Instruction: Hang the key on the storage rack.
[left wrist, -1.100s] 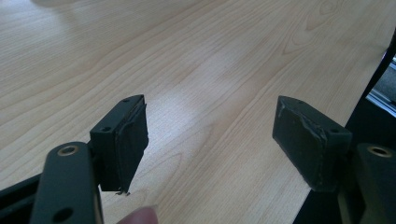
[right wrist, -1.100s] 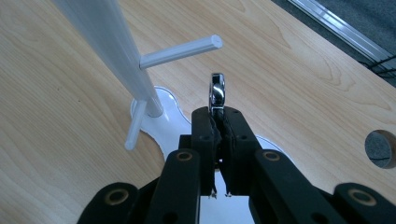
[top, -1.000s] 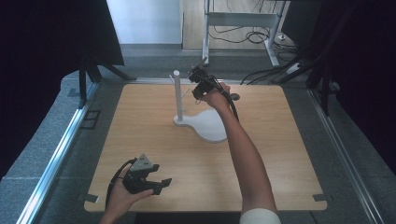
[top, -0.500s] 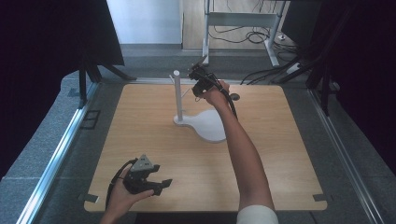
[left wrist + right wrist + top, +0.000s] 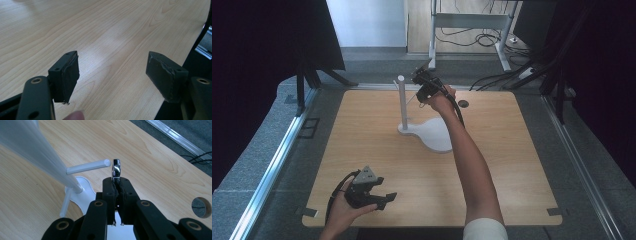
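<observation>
Daylight from twelve o'clock leaves glare on the table [image 5: 105,52]; dark surroundings; the near white post [image 5: 32,152] is blurred

High view overhead facing forward, gripper views close, sharing the table [image 5: 362,130]

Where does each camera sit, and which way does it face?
High view: above the near edge, facing forward and down at the table; both forearms show.
Left gripper view: on the left gripper, along its open jaws at bare tabletop.
Right gripper view: on the right gripper, shut on a ring beside the stand's peg.
High and right gripper views share the stand.
</observation>
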Demonstrator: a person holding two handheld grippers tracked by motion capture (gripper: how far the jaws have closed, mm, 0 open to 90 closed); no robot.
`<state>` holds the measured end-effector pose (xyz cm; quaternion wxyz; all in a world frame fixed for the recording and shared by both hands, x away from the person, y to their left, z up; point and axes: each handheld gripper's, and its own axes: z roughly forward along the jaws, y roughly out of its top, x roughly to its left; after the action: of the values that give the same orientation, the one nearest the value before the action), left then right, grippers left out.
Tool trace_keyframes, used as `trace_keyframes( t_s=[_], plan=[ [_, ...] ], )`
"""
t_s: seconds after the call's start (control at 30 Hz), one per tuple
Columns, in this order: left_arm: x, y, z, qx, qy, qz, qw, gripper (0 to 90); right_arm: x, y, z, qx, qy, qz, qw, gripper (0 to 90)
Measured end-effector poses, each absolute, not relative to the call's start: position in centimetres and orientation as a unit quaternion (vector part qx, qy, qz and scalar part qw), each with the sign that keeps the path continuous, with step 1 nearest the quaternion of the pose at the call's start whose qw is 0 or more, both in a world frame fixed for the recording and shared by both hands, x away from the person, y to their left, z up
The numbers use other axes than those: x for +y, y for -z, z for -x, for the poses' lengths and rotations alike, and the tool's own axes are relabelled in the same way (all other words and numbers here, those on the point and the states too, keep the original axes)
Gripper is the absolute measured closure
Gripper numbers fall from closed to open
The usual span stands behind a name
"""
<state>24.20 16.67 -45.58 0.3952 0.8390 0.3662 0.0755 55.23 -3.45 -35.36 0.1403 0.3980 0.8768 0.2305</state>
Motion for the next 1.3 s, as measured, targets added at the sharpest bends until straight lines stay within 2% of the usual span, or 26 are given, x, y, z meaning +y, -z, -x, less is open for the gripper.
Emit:
trace_keyframes(
  t_s=[0.83, 1.3],
  plan=[
    [16.3, 45.7, -24.2, 0.362, -0.072, -0.842, 0.393, 27.0, -2.0, 35.5, -54.5, 0.883, -0.228, -0.381, 0.15, 84.1],
    [16.1, 45.8, -24.1, 0.359, -0.073, -0.844, 0.392, 27.1, -1.7, 36.2, -53.5, 0.888, -0.236, -0.372, 0.132, 83.7]
  ],
)
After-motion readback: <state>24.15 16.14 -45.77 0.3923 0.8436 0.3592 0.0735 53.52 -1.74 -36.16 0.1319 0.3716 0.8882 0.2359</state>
